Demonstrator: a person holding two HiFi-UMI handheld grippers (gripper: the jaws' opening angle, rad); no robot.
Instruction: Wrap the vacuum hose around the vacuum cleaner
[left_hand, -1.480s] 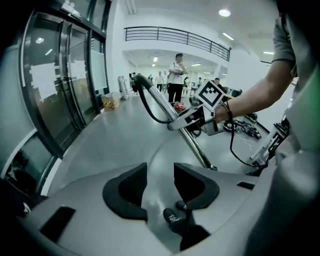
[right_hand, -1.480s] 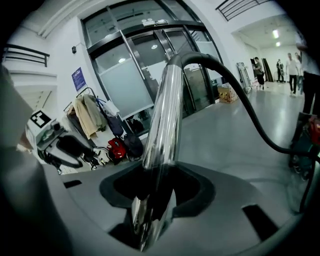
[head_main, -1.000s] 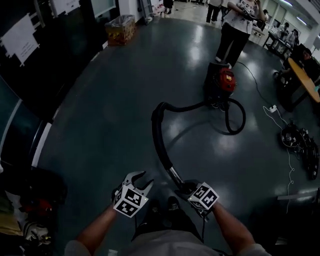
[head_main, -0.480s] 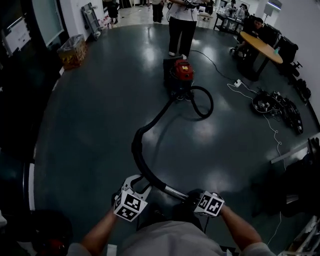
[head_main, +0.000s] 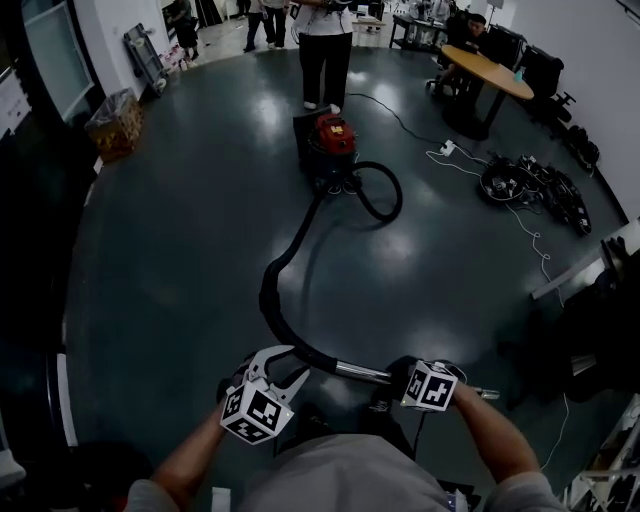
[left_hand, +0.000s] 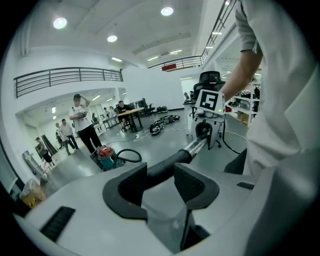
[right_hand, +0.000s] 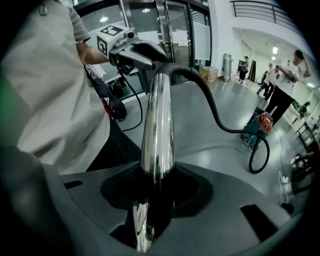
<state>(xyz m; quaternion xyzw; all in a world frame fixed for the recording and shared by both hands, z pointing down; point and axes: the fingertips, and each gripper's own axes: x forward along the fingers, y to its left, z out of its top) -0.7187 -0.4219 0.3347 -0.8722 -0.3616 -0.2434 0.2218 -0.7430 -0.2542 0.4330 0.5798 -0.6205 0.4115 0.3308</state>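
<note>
Since the earlier frame the left tongs (head_main: 283, 366) moved from beside the hose (head_main: 297, 235) to straddling its black cuff. The vacuum cleaner (head_main: 333, 135) shifted from upper right to upper centre of the head view.

Left tongs stood released, with the cuff between the jaws but not pinched. Right tongs (right_hand: 157, 182) were clenched on the chrome tube (head_main: 362, 373). The hose snaked over the floor (head_main: 180, 220) to the vacuum cleaner, well away mid-floor, with a loop beside it.

Risks, as I judged them:
- The unpinched cuff could slip out of the left tongs.
- The slick tube could twist in the right tongs.
- A tug on the slack could kink the hose or drag the cleaner toward the person (head_main: 325, 50) standing just behind it.

No brand or writing was readable. Only the square patterns on the marker cube (head_main: 252, 412) showed.
</note>
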